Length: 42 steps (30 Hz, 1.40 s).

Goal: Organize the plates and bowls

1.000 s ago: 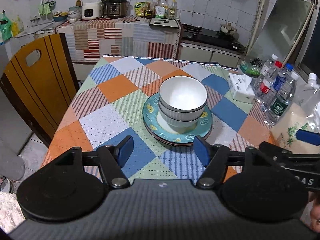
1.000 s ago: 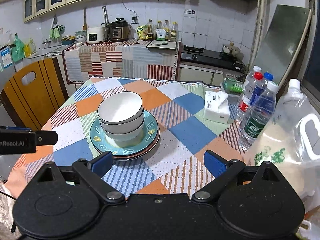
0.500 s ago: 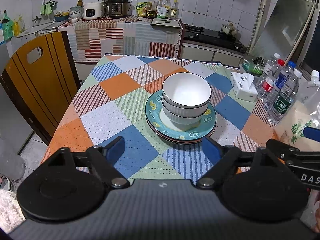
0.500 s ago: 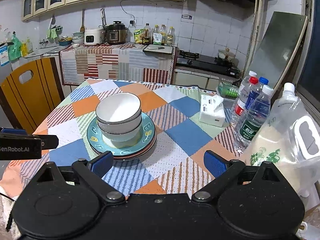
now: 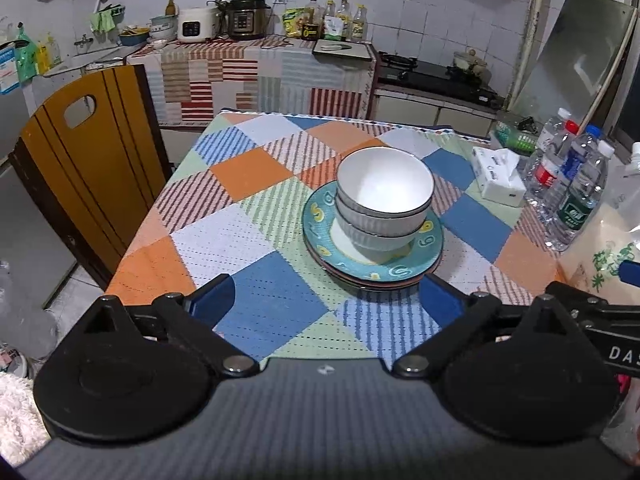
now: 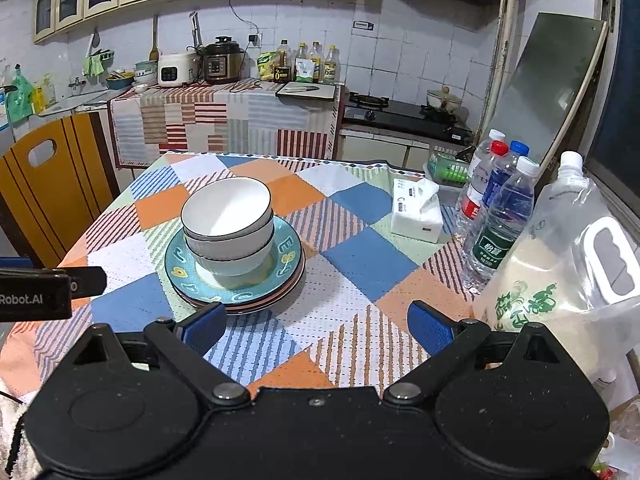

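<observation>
Two white bowls [image 5: 384,196] are nested together on a stack of plates, the top plate teal with yellow marks [image 5: 400,270], in the middle of the checked tablecloth. The same bowls [image 6: 228,220] and plates [image 6: 280,276] show left of centre in the right wrist view. My left gripper [image 5: 324,300] is open and empty, held back over the near table edge, short of the plates. My right gripper [image 6: 316,328] is open and empty, near the table's front edge, to the right of the stack.
A tissue box [image 6: 416,216], several water bottles [image 6: 500,224] and a large plastic bag of grain [image 6: 560,280] stand along the table's right side. A wooden chair [image 5: 88,168] stands at the left. A kitchen counter with cookers [image 5: 240,16] is behind.
Both grippers have drawn back and risen from the stack. The left gripper's jaws have opened wider. The bowls and plates have not moved.
</observation>
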Tool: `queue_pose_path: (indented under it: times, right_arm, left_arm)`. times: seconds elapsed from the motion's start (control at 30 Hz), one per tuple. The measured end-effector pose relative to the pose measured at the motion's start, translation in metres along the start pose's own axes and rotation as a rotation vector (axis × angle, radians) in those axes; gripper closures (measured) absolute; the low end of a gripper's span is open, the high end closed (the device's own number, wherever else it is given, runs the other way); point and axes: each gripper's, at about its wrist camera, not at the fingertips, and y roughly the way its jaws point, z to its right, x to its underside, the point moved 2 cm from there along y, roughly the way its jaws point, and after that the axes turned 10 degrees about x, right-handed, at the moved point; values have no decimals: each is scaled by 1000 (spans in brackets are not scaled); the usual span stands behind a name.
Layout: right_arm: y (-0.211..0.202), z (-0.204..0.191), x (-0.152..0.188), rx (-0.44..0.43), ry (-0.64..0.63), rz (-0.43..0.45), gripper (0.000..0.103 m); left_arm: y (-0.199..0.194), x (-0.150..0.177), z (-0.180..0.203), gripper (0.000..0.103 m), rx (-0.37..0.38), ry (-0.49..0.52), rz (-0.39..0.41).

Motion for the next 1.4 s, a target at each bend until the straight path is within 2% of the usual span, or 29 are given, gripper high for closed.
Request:
queue_pose_path:
  times: [0.17, 0.5, 1.4]
  right_arm:
    - [0, 2, 1, 8, 19, -4, 4]
    - [2, 0, 3, 14, 24, -15, 4]
    - [7, 1, 7, 12, 22, -40, 4]
  left_arm:
    - [0, 2, 2, 3, -44, 15, 5]
    - [1, 5, 9, 3, -66, 69, -5]
    - [-4, 6, 13, 3, -48, 78, 3]
